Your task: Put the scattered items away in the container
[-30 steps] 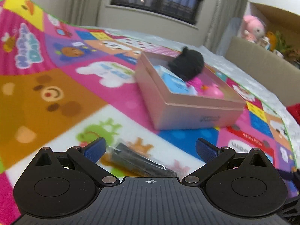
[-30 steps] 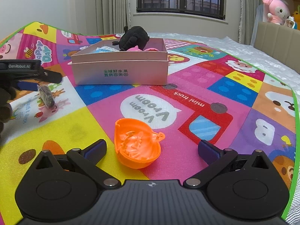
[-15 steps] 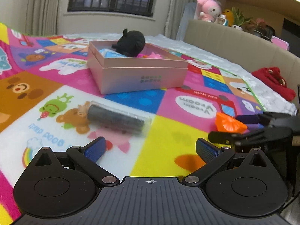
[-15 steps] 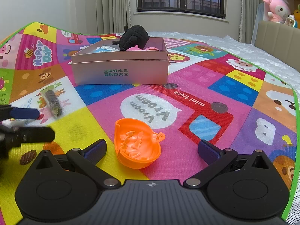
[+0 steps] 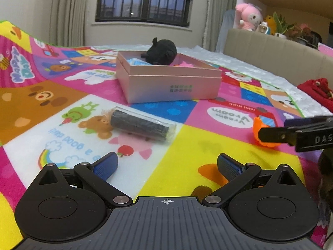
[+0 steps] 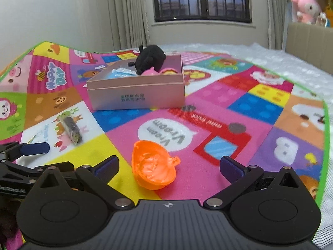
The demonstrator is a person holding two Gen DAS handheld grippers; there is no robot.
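Pink box: pale pink cardboard box [image 5: 172,87] sits on the colourful play mat [image 5: 208,145], open at the top, dark printed characters on its near wall.
Box contents: black plush toy [image 5: 161,51] leans against the far rim; a light blue packet [image 6: 122,74] and pink pieces [image 6: 150,71] lie beside it inside.
Wrapped roll: dark cylinder in clear wrap [image 5: 141,127] lies flat on the mat, outside the box and near its front left corner, over the bear and pig prints.
Orange shell: open orange half-shell [image 6: 155,165] rests on the mat, hollow side up, well apart from the box.
Left hand-held gripper [image 5: 167,164]: fingers spread wide, nothing between them; the wrapped roll lies just ahead, not touched.
Right hand-held gripper [image 6: 169,166]: fingers spread wide on either side of the orange shell, pads [image 6: 231,166] apart from it, nothing gripped.
Cross view: from the left wrist camera the right tool's fingers reach in from the right edge, in front of the orange shell.
Surroundings: barred window [image 5: 143,2] and curtains behind; pink plush [image 5: 248,17] on a ledge; red cloth [image 5: 316,89] at the right.
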